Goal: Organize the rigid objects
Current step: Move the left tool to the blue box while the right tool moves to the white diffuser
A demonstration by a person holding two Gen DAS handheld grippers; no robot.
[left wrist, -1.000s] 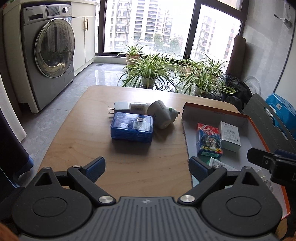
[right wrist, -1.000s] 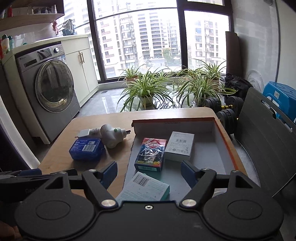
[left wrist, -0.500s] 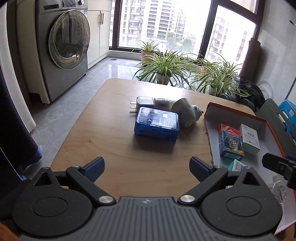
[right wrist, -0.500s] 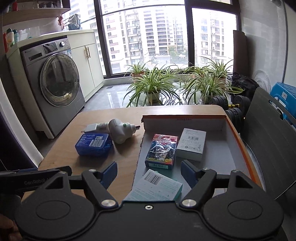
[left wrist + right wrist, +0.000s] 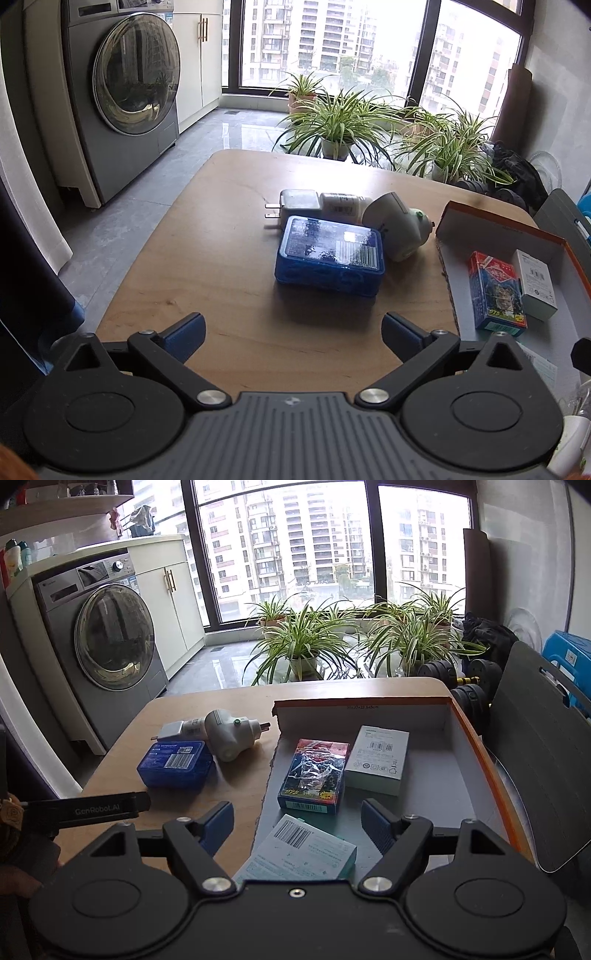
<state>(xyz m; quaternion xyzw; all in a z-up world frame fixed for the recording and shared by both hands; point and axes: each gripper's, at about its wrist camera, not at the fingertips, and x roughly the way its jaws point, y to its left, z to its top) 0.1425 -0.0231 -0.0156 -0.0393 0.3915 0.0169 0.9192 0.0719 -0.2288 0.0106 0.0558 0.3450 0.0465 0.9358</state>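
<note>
A blue plastic case [image 5: 330, 255] [image 5: 176, 763] lies on the wooden table [image 5: 207, 236], with a white plug adapter [image 5: 299, 205], a small white bottle [image 5: 341, 206] and a white round adapter [image 5: 397, 226] [image 5: 228, 735] just behind it. My left gripper [image 5: 293, 332] is open and empty, just short of the case. My right gripper [image 5: 297, 821] is open and empty above the orange-rimmed tray [image 5: 476, 746], which holds a card box [image 5: 316, 775], a white box [image 5: 378, 758] and a pale green box [image 5: 299, 853].
A washing machine [image 5: 125, 96] stands left of the table. Potted plants [image 5: 340, 114] and dumbbells [image 5: 458, 679] are behind it. A dark chair back [image 5: 539, 753] is right of the tray. The left gripper's finger [image 5: 88, 810] shows in the right wrist view.
My left gripper has moved forward and left toward the blue case, which now looms larger and centred. My right gripper has drifted slightly over the tray. Both stay open.
</note>
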